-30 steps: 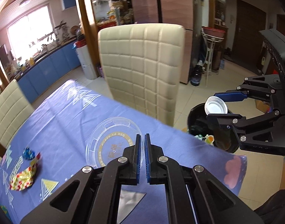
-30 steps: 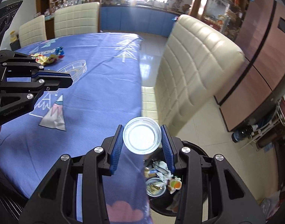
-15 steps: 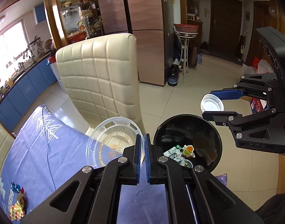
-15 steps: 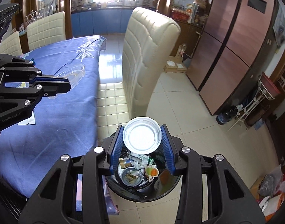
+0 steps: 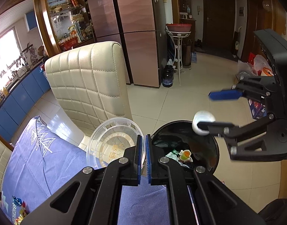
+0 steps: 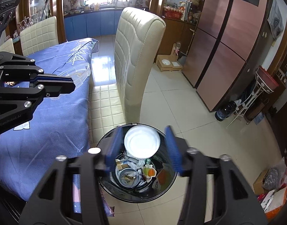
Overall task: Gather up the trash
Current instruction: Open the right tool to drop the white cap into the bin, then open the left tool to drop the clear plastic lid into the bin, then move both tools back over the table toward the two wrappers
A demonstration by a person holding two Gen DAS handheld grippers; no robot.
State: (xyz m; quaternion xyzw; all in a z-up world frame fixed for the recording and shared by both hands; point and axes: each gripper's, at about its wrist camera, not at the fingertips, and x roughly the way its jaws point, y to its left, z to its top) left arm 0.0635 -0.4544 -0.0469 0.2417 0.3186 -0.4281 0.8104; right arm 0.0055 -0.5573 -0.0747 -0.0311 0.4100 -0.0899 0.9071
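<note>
Right claw (image 6: 143, 148) is spread wide above the black trash bin (image 6: 166, 193), and the small white cup (image 6: 142, 142) hangs loose between its blue fingers, touching neither. Left claw (image 5: 142, 157) pinches the rim of the clear plastic lid (image 5: 109, 142), holding it over the blue counter (image 5: 40, 161) edge, just beside the bin.

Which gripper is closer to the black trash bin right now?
Right. The right gripper hangs open directly above the black trash bin, white cup between its fingers. The left gripper, clamping the clear lid, is over the table edge beside it.
</note>
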